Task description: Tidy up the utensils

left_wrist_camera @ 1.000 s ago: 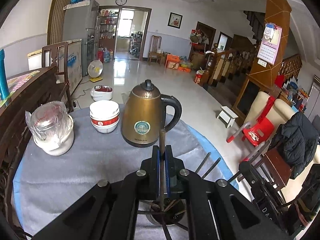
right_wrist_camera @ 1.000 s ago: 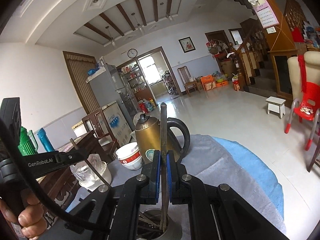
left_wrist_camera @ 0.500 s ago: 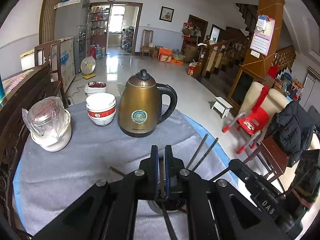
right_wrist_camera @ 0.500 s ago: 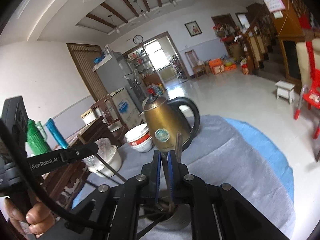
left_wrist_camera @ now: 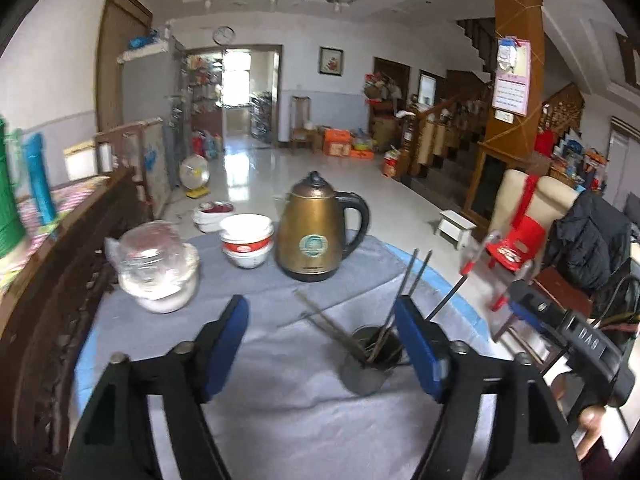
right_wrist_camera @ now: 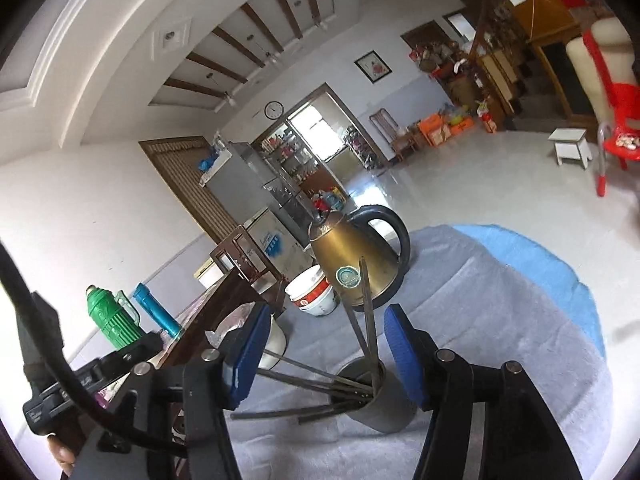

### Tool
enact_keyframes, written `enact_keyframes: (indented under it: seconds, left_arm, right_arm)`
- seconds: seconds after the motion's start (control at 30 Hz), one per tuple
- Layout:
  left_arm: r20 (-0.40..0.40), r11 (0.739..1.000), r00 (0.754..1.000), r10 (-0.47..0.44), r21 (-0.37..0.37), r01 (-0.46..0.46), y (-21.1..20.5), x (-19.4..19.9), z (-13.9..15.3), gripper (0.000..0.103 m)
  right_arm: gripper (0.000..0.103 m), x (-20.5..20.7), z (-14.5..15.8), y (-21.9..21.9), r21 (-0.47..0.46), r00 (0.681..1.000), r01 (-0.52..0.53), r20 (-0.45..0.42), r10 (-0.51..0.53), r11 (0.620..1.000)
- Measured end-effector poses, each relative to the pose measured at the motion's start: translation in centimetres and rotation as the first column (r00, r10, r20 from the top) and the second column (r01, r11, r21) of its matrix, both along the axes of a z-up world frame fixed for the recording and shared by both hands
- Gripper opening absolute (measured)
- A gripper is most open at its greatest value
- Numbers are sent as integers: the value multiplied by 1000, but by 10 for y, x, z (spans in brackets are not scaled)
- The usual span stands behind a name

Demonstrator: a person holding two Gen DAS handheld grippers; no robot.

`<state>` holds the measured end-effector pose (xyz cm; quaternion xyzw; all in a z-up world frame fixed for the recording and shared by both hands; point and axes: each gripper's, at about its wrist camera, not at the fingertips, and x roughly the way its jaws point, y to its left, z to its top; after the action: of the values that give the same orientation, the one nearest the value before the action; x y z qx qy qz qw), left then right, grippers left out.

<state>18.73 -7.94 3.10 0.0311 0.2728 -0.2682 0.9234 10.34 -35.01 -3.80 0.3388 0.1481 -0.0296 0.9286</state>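
A grey metal cup (left_wrist_camera: 366, 364) stands on the grey cloth and holds several dark chopsticks (left_wrist_camera: 404, 286) that lean out in different directions. It also shows in the right wrist view (right_wrist_camera: 380, 398) with its chopsticks (right_wrist_camera: 366, 300). My left gripper (left_wrist_camera: 322, 322) is open and empty, its blue pads spread wide just above and behind the cup. My right gripper (right_wrist_camera: 326, 332) is open and empty, its pads either side of the upright chopsticks without touching them.
A brass kettle (left_wrist_camera: 316, 232) stands behind the cup, with stacked bowls (left_wrist_camera: 246, 240) and a wrapped glass jar on a white bowl (left_wrist_camera: 154, 276) to its left. A dark wooden cabinet (left_wrist_camera: 60, 264) borders the table's left edge. The table's blue edge (right_wrist_camera: 552, 272) curves at the right.
Both grippers were shut on a chopstick each above the cup. Both have opened wide and the chopsticks now rest in the cup. Both cameras have pulled back and up.
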Motion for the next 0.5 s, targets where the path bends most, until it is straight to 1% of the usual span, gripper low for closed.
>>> enact_keyframes:
  seconds: [0.07, 0.2, 0.3, 0.43, 0.5]
  left_arm:
    - [15, 999, 999, 34, 11, -34, 12, -12, -3, 90]
    - [42, 990, 992, 117, 70, -120, 33, -39, -12, 92]
    - [44, 982, 987, 153, 106, -157, 41, -55, -19, 93]
    - [47, 970, 983, 176, 159, -182, 43, -74, -25, 93]
    - [65, 961, 979, 193, 187, -202, 44, -86, -27, 93]
  right_arm:
    - [63, -12, 3, 8, -17, 1000, 10, -2, -10, 1000]
    - [63, -33, 11, 30, -101, 1000, 21, -13, -23, 995]
    - [63, -51, 14, 47, -142, 999, 18, -28, -22, 990]
    - [63, -73, 20, 65, -209, 998, 26, -44, -36, 977]
    - [64, -87, 24, 74, -239, 998, 28, -41, -39, 971]
